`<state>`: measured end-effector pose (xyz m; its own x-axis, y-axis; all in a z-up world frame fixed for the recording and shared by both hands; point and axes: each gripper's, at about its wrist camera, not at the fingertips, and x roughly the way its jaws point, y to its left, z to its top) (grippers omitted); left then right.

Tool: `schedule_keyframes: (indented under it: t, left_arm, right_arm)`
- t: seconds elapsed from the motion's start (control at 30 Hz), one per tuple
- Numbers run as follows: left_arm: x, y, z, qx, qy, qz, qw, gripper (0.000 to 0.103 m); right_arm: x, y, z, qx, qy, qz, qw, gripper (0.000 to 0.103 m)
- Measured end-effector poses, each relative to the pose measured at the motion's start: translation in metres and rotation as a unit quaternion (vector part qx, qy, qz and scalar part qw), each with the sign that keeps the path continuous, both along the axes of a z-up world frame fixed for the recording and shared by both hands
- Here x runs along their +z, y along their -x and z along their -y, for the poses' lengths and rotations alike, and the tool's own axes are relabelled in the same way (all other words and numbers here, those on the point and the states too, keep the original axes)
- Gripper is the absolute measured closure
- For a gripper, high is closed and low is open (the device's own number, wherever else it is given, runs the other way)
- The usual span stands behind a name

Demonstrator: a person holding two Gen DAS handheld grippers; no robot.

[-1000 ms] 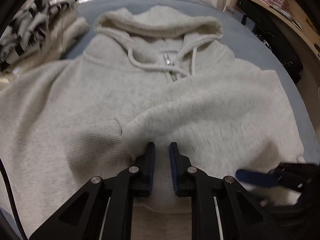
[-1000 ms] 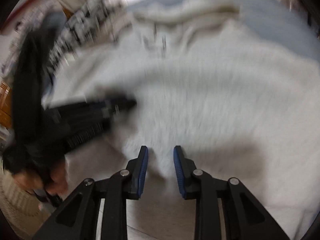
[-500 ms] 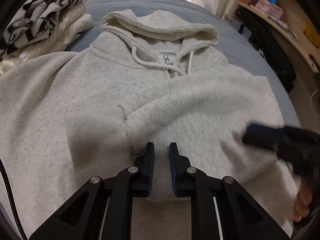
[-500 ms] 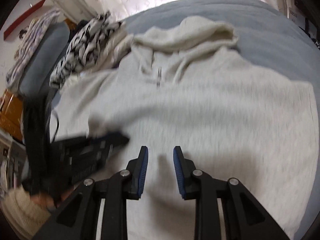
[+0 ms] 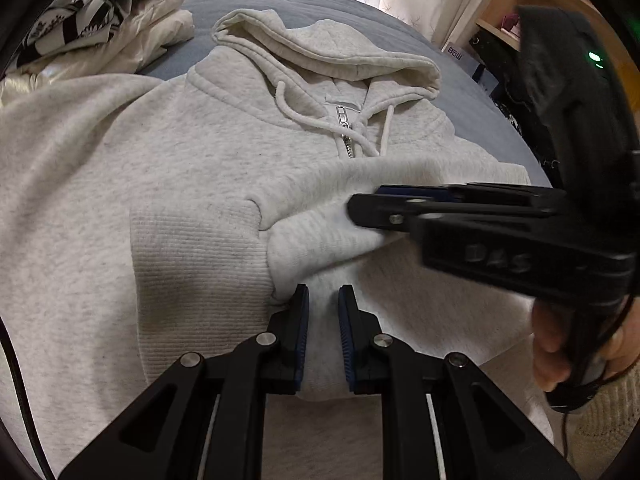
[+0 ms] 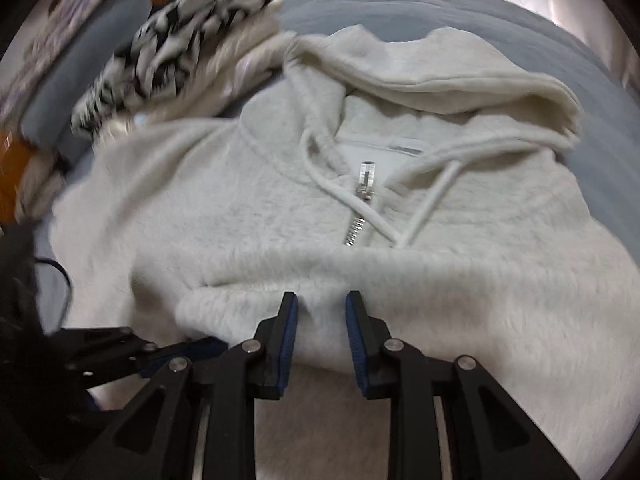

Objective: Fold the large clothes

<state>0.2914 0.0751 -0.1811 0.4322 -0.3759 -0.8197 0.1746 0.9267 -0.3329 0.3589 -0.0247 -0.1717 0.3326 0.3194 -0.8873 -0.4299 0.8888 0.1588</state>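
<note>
Landmark: the light grey fleece zip-neck hoodie (image 5: 224, 168), which lies front up on the blue-grey quilted bed (image 5: 304, 4), hood toward the far edge.

Left of the hood, a pile of folded cream fabric (image 5: 132, 44) rests on the bed, with a black-and-white patterned cloth (image 5: 92, 4) on top; the pile touches the hoodie's left shoulder.

On the hoodie's chest, one sleeve is folded across, and its ribbed cuff (image 5: 200, 264) lies flat left of centre. A silver zip pull (image 6: 366, 176) and two white drawstrings (image 6: 328, 184) lie below the hood opening.

The left gripper (image 5: 323, 320) stands at the hoodie's near hem, just right of the cuff. Its fingers are almost closed, leaving a narrow gap; hoodie fabric shows in the gap, but whether it is pinched cannot be told.

The right gripper (image 6: 320, 328) reaches in from the right over the folded sleeve. Its fingers are slightly apart and grip nothing visible.

Right of the hoodie, a hand (image 5: 560, 344) holds that gripper's handle, in front of a wooden shelf unit (image 5: 508, 4).
</note>
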Motion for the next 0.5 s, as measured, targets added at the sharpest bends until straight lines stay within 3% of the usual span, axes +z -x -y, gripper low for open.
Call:
schedule_keyframes:
  t: [0.1, 0.27, 0.33, 0.5]
  left_arm:
    - [-0.001, 0.000, -0.002, 0.004, 0.008, 0.000, 1.0000, 0.089]
    - [0.000, 0.002, -0.004, 0.005, 0.013, 0.001, 0.9999, 0.089]
    - [0.000, 0.005, -0.007, 0.004, 0.017, -0.001, 0.9998, 0.089]
    - [0.007, 0.010, -0.009, 0.002, 0.023, -0.003, 0.9997, 0.089]
  right_arm:
    - [-0.004, -0.015, -0.009, -0.019, 0.006, 0.005, 1.000, 0.079]
    - [-0.010, -0.045, -0.010, -0.085, -0.009, 0.022, 0.996, 0.097]
    - [-0.016, -0.051, -0.007, -0.101, -0.025, 0.008, 0.995, 0.097]
    - [0.001, -0.039, 0.009, -0.103, -0.058, 0.023, 0.993, 0.097]
